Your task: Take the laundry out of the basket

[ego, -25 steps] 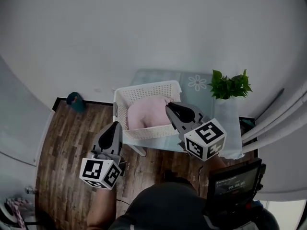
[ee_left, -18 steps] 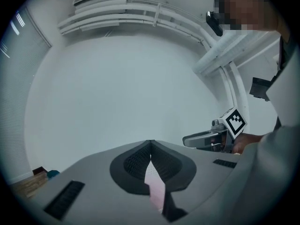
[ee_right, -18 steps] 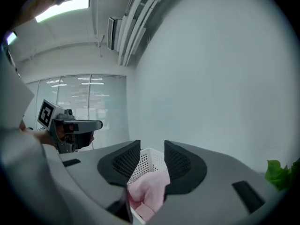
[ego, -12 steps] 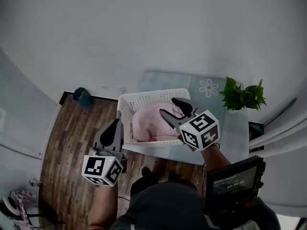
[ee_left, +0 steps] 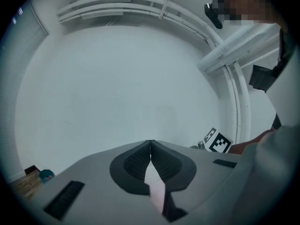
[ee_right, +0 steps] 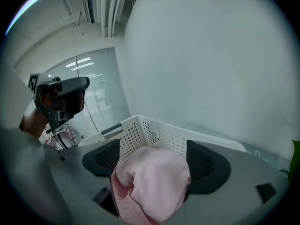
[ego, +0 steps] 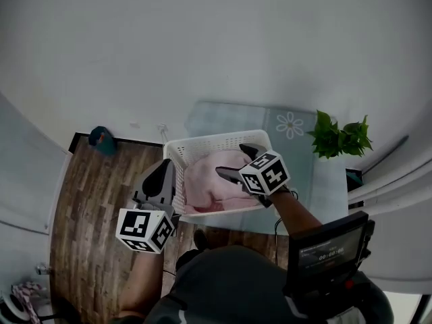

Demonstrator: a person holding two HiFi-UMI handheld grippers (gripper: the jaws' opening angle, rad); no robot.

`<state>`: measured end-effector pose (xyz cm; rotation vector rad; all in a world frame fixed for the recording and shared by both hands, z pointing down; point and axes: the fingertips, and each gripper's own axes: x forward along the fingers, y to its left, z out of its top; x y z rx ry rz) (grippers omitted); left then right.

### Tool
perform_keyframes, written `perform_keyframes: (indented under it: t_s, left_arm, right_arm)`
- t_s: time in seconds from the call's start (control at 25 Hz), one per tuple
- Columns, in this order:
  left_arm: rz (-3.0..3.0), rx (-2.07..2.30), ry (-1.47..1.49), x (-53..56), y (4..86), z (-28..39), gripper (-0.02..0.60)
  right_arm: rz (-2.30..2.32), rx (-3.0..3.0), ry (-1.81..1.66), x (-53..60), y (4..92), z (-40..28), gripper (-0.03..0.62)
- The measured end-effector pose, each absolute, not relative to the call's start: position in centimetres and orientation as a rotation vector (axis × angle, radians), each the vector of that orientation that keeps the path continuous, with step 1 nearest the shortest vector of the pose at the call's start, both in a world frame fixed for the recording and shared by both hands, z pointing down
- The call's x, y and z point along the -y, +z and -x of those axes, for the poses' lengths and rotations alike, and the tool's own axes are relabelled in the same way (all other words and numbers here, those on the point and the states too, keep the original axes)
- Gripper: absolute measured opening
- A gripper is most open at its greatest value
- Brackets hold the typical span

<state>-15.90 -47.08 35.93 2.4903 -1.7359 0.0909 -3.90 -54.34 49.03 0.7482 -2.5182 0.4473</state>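
A white perforated laundry basket (ego: 177,150) stands on a low table, with a bunched pink garment (ego: 202,184) inside. My right gripper (ego: 231,160) hangs over the basket, its jaws opening, spread wide above the pink cloth. In the right gripper view the pink garment (ee_right: 152,184) bulges up between the two dark pads (ee_right: 206,165), and the basket wall (ee_right: 150,135) rises behind it. My left gripper (ego: 164,171) hovers just outside the basket's left wall, jaws shut. In the left gripper view its tips (ee_left: 150,143) meet with nothing between them.
The table carries a pale blue cloth (ego: 297,147) with a flower print. A green potted plant (ego: 341,135) stands at its right end. Wood floor (ego: 88,201) lies to the left, with a small teal object (ego: 101,139) by the wall. A dark screen (ego: 327,252) sits at lower right.
My right gripper has moved left over the basket and its jaws have gone from shut to wide apart above the pink garment. The left gripper has stayed beside the basket, shut.
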Motion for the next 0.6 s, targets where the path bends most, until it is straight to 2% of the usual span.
perform_keyframes:
  t_s: [0.24, 0.6]
  left_arm:
    - [-2.508, 1.703, 0.097, 48.5, 36.3, 17.4, 0.011]
    - [-2.489, 1.676, 0.113, 49.8, 37.7, 19.4, 0.010]
  right_arm:
    - [-0.658, 2.338, 0.469, 55.3, 55.2, 5.3, 0.491]
    - [-0.544, 2.056, 0.452, 55.9, 64.1, 4.5, 0.532]
